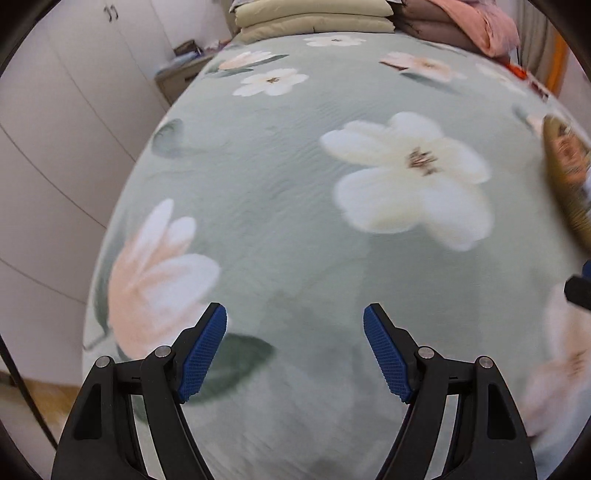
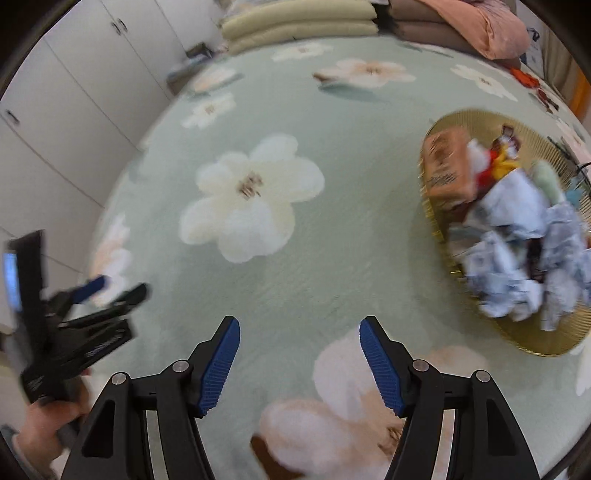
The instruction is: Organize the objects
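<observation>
A round gold tray (image 2: 439, 221) lies on the green floral bed cover at the right of the right wrist view. It holds an orange packet (image 2: 445, 166), crumpled blue-white wrappers (image 2: 524, 254) and a red-yellow wrapper (image 2: 495, 166). Its edge shows at the far right of the left wrist view (image 1: 570, 206). My right gripper (image 2: 300, 328) is open and empty above the cover, left of the tray. My left gripper (image 1: 295, 315) is open and empty over the cover; it also shows, blurred, in the right wrist view (image 2: 110, 288).
The bed cover (image 1: 295, 221) fills both views. Folded beige quilts (image 1: 314, 18) and pink-brown bedding (image 1: 461, 22) are stacked at the far end. White wardrobe doors (image 1: 55, 147) stand along the left. A bedside table (image 1: 177, 70) sits at the far left corner.
</observation>
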{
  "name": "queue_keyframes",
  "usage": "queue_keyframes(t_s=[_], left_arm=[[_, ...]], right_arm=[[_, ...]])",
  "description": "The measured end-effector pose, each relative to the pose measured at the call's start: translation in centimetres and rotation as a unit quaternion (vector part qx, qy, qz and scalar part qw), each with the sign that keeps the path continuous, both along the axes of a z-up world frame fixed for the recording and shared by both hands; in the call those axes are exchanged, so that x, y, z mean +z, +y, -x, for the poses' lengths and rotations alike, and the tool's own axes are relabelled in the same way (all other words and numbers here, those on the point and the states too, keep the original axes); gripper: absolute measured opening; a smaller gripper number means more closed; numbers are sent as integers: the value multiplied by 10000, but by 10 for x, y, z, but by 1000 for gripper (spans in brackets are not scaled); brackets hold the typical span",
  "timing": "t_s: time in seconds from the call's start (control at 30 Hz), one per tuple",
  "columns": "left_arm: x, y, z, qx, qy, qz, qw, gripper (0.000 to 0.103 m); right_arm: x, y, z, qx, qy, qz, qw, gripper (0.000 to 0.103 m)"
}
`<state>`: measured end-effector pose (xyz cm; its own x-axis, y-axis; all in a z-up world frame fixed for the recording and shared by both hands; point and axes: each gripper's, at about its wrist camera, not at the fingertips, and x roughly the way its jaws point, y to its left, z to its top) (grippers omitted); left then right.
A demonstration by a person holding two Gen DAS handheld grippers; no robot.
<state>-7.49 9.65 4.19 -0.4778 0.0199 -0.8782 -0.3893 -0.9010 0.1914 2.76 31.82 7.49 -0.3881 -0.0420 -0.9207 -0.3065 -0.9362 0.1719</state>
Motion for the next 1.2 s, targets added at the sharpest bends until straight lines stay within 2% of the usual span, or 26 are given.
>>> queue_keyframes(t_s=[0.1,0.17,0.23,0.3,0.33,0.37,0.4,0.43,0.5,0.57,0.67,0.7,0.8,1.2], left_arm=[[-17,-7,11,0,216,131,9997,76],[-22,-11,23,-62,220,-28,9997,78],[-22,-11,31,-68,297,-112,9995,87],[-27,-11,38,9,392,-25,9992,103],[-29,-14,38,24,465,-134,9988,103],[-31,-18,37,47,497,-290,9983,103],[-33,-23,36,107,542,-476,9973,103],[-36,-29,34,229,619,-756,9949,103],[-41,-40,34,389,522,-1163,9911,103],[-41,-44,38,410,397,-1382,9888,103],[-41,-39,37,392,472,-1290,9897,103],[-42,-40,37,395,473,-1306,9895,103],[-42,-40,38,400,469,-1373,9886,103],[-42,-43,35,404,469,-1355,9888,103]], right_arm=[[-26,-5,14,-254,-73,-330,9991,66],[-37,-3,20,-423,-126,-433,9981,66],[-46,0,28,-526,-162,-428,9976,66],[-54,0,37,-480,-188,-644,9966,67],[-60,-1,41,-428,-238,-837,9953,70],[-61,-2,42,-393,-171,-959,9945,82],[-62,-4,43,-385,-109,-1052,9937,99],[-69,-5,44,-401,-144,-1157,9924,103],[-71,-6,40,-427,34,-1255,9912,103],[-70,-10,35,-418,233,-1415,9888,103],[-74,-9,16,-599,909,-1414,9839,103],[-74,-9,14,-604,975,-1457,9827,103],[-76,-12,20,-579,912,-1601,9812,103],[-78,-14,18,-625,1103,-1551,9797,103]])
